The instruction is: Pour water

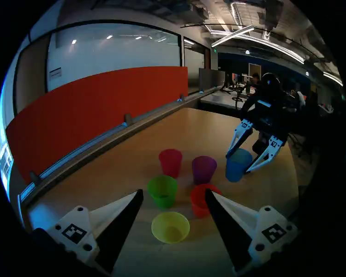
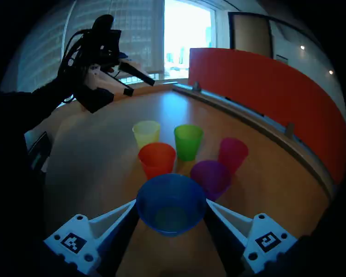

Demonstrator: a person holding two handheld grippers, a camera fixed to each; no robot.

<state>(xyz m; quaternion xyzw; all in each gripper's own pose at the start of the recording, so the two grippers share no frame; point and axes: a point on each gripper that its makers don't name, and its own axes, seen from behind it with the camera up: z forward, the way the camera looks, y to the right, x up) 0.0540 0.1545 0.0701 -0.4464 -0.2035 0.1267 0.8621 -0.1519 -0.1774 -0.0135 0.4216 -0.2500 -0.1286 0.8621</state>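
Blue cup [image 2: 171,213] in right tongs [image 2: 171,204]; purple cup [image 2: 211,177], orange cup [image 2: 157,159] behind.

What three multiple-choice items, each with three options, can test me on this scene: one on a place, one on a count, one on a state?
1. Which cup sits between the fingers of the right gripper?
A. the yellow one
B. the blue cup
C. the green one

2. How many cups stand on the table?
A. four
B. eight
C. six

3. How is the left gripper?
A. open, holding nothing
B. shut on a red one
C. shut on a purple one

Key:
1 B: the fingers touch its rim on both sides.
2 C: yellow cup, green cup, red cup, pink cup, purple cup and the blue cup.
3 A: its fingers stand wide apart.
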